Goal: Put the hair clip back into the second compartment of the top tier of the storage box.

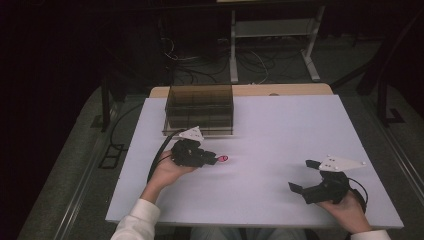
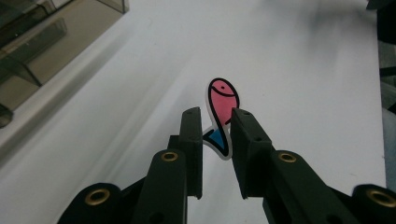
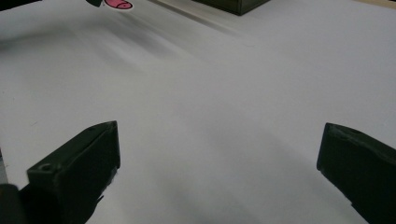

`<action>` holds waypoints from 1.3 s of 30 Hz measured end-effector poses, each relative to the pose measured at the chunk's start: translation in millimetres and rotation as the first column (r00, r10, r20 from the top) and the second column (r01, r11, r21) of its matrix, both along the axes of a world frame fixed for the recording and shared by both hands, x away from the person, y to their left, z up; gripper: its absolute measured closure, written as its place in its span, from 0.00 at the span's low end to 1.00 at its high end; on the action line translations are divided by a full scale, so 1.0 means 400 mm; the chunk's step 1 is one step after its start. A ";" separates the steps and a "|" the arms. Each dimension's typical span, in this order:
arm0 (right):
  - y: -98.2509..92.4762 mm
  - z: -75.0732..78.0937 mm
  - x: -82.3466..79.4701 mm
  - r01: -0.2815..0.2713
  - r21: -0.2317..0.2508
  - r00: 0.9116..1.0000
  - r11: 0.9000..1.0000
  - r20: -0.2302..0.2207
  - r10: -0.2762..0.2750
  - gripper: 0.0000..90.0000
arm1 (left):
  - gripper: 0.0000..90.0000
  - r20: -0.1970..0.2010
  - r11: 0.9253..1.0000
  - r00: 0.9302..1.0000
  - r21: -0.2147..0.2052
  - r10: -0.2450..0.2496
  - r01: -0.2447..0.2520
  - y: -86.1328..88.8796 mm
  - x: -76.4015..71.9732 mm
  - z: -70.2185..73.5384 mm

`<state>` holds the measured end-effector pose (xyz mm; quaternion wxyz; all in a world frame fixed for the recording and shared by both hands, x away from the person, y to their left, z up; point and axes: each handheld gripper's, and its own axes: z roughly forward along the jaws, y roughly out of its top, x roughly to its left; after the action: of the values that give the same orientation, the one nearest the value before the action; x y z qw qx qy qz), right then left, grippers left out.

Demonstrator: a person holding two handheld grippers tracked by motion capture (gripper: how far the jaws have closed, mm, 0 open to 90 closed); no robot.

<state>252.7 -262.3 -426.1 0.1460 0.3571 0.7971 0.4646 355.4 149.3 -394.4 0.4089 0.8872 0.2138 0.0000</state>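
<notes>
In the high view, the left claw (image 1: 212, 157) is seen left of centre on the white bench (image 1: 280, 130), clenched on a pink fish sticker (image 1: 223, 158) at its 3 o'clock tip; a smoked compartment box (image 1: 200, 107) stands at 12 o'clock from it. The right claw (image 1: 304, 175) is held released at 4 o'clock on the bench. In the left gripper view, the fish sticker (image 2: 222, 109) is gripped by its blue tail between the jaws. In the right gripper view, the jaws are spread wide over bare bench, the sticker (image 3: 119, 4) at 11 o'clock
</notes>
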 end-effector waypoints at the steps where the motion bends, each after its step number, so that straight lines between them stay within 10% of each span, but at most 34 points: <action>1: 0.000 0.000 0.000 0.001 0.000 1.000 1.000 -0.001 -0.001 0.00 | 0.83 -0.001 1.000 1.000 -0.007 0.004 -0.004 0.003 0.001 0.001; 25: -0.001 0.001 -0.001 0.009 0.002 1.000 1.000 -0.002 -0.009 0.00 | 0.83 0.017 0.998 0.999 -0.057 0.032 -0.031 0.018 0.008 0.045; 39: -0.007 0.003 -0.004 0.018 0.007 1.000 1.000 0.002 -0.018 0.00 | 0.83 0.038 0.999 0.999 -0.020 0.039 -0.038 0.016 0.019 0.100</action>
<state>251.0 -265.2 -424.9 0.1496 0.3643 0.7920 0.4666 363.0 155.7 -354.4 0.4212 0.8789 0.2228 0.0229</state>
